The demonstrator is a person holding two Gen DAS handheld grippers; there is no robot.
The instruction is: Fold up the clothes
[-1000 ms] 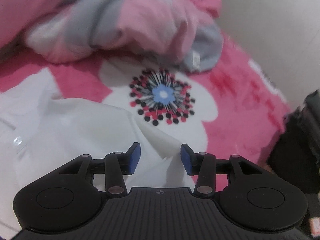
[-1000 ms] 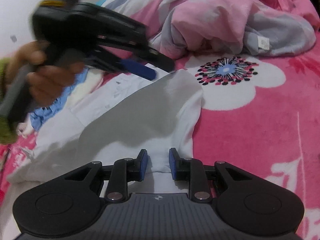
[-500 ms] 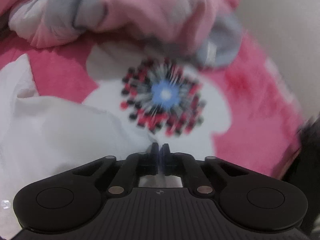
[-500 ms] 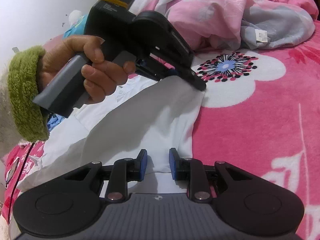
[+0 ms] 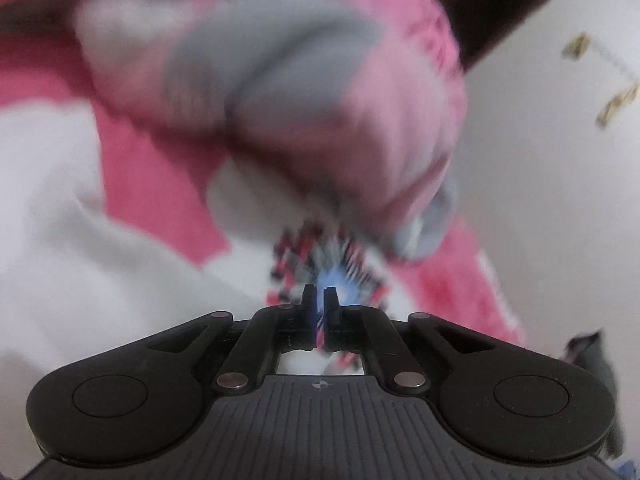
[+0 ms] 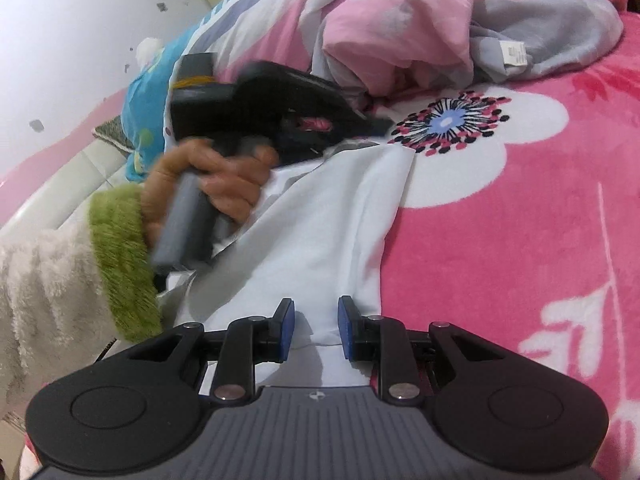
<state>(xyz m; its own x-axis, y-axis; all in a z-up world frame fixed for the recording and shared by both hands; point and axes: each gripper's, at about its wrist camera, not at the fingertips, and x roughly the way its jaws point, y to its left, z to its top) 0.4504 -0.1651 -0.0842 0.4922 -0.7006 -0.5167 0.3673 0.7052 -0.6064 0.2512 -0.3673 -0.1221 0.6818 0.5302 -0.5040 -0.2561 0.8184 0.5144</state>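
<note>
A white garment (image 6: 320,220) lies spread on the pink flowered bedspread (image 6: 520,220) and shows blurred at the left of the left wrist view (image 5: 80,260). My left gripper (image 5: 319,300), held by a hand (image 6: 224,176), has its tip (image 6: 380,123) just over the garment's far corner. Its jaws stand almost together and are opening by a sliver. Through the slit I see only the flower print, no cloth. My right gripper (image 6: 316,330) is open at the garment's near edge. The cloth lies between its blue pads, unpressed.
A crumpled pink and grey duvet (image 6: 420,28) is heaped at the back of the bed. A blue printed cloth (image 6: 148,128) lies at the back left by the wall. A green cuff (image 6: 120,248) and fluffy white sleeve fill the left. A dark object (image 5: 592,360) sits beyond the bed's right edge.
The left gripper's jaws went from wide apart to nearly together. It dropped and swung toward the flower print at the garment's far corner. The right gripper stayed put.
</note>
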